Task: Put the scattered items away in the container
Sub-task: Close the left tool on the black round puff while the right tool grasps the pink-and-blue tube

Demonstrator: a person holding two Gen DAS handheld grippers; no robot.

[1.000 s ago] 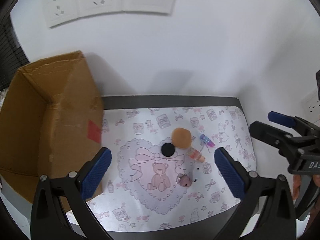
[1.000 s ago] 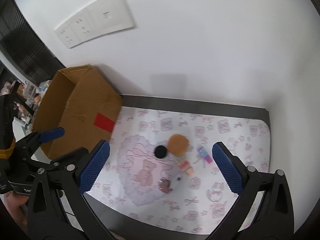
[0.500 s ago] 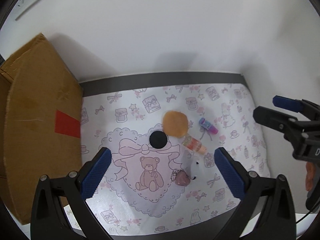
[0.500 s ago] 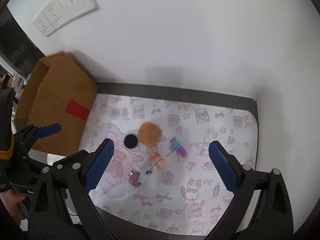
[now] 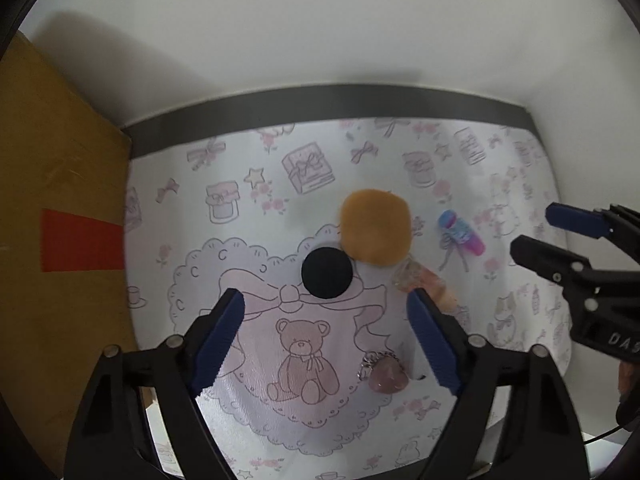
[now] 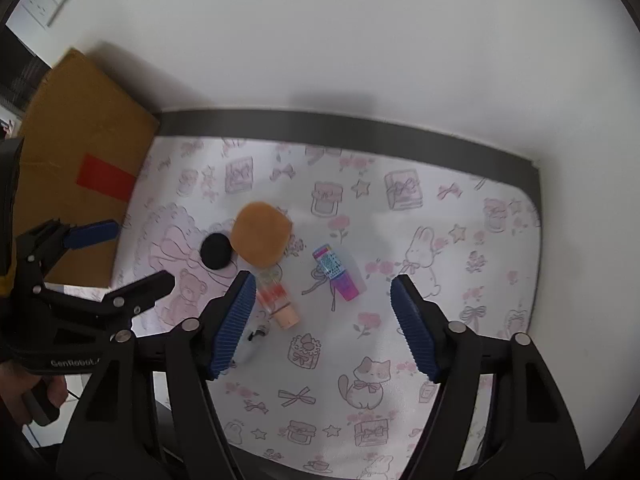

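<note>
Several small items lie on a patterned mat (image 5: 248,184): an orange puff (image 5: 376,228), a black disc (image 5: 327,273), a clear tube with a peach cap (image 6: 276,300), a blue-and-pink tube (image 6: 336,272) and a pink heart charm (image 5: 386,378). My left gripper (image 5: 326,338) is open and empty, hovering just in front of the black disc. My right gripper (image 6: 322,324) is open and empty, hovering over the blue-and-pink tube. The cardboard box (image 5: 52,216) stands at the left; its inside is hidden.
A white wall (image 5: 320,32) rises right behind the mat, past a dark table strip (image 5: 320,98). The wall also closes the right side. The box also shows in the right wrist view (image 6: 88,136), and each gripper shows at the edge of the other's view.
Both grippers have come down and forward toward the items, which now look much larger. The left one has shifted right, away from the box. No item has moved.
</note>
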